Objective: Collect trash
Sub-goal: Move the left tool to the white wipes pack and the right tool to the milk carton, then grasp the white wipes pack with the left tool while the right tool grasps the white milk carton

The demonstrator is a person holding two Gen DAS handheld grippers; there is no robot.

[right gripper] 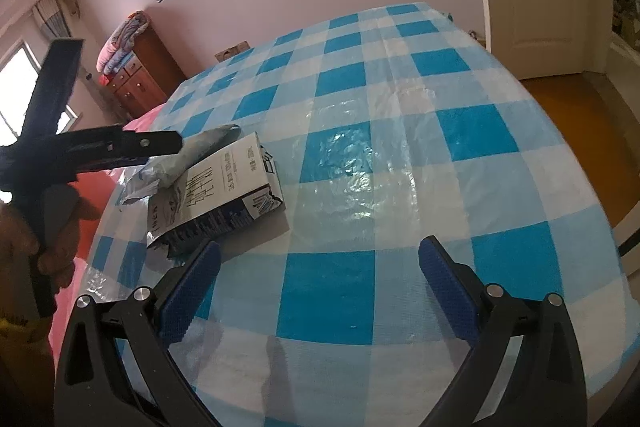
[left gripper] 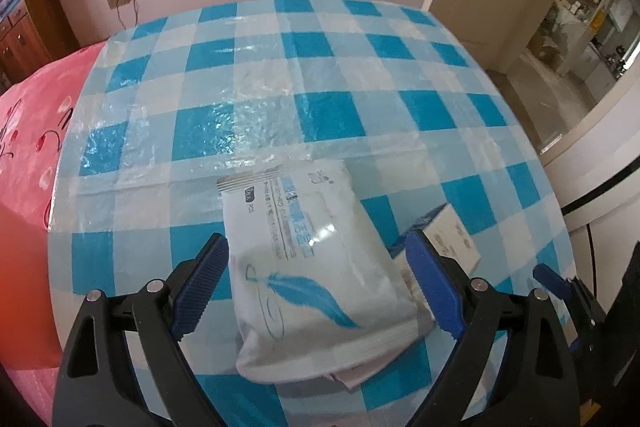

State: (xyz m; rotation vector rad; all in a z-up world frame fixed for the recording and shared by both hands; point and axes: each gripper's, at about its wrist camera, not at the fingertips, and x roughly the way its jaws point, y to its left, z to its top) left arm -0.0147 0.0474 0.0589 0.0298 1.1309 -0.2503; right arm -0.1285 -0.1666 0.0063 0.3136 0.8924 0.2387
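- Left gripper: jaws spread wide, blue ribbed pads flanking the soft white plastic tissue pack with a blue feather print; not yet clamped, though whether the left pad already touches the pack's side cannot be told.
- Pack lies flat near the tabletop edge closest to the left gripper, on the blue-and-white checked plastic cloth, long axis running roughly straight away from the jaws, slightly slanted toward the far left.
- Pack sits squarely between the pads, so the closing line crosses its short width — a favourable alignment, by judgement.
- Pack's right near corner overlaps a flat white-and-dark-blue printed cardboard box, which lies just beside it toward the right.
- A crumpled scrap of pale paper or wrapper peeks out under the pack's near end; nature unclear.
- Right gripper: jaws open, nothing between them, over bare checked cloth; box lies ahead and to the left of them, near the tabletop's left edge.
- Left gripper plainly nearer to the pack; right gripper nearer to the box's free end.
- Likely risk: soft pack deforming or dragging the box underneath when squeezed and lifted.
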